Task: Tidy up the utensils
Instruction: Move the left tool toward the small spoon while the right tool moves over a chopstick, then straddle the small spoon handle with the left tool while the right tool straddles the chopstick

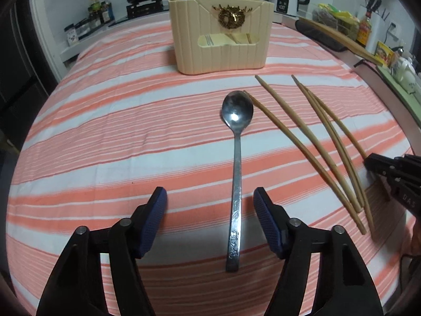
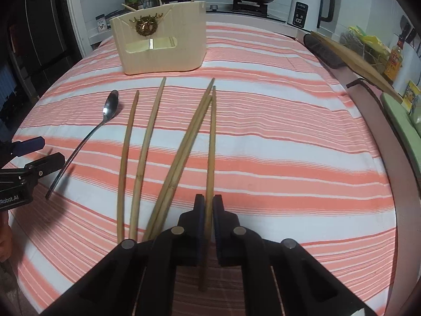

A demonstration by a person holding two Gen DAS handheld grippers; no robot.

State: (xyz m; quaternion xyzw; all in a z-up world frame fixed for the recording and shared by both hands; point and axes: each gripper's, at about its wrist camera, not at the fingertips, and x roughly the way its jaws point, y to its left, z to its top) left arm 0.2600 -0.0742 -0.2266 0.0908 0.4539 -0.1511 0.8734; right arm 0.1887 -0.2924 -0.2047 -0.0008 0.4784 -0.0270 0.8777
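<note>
Left gripper (image 1: 210, 196): we hold its ribbed blue pads apart, astride the steel spoon's (image 1: 236, 173) flat handle, not touching. Right gripper (image 2: 208, 205): we clamp the rightmost bamboo chopstick (image 2: 211, 142). Far off stands the ribbed cream holder (image 1: 221, 35).

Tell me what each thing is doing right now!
Left tool: open, astride the spoon handle.
Right tool: shut on one chopstick.
Spoon: flat on the cloth.
Other chopsticks: four, loose on the cloth.
Holder: upright, spoon and chopsticks inside.
</note>
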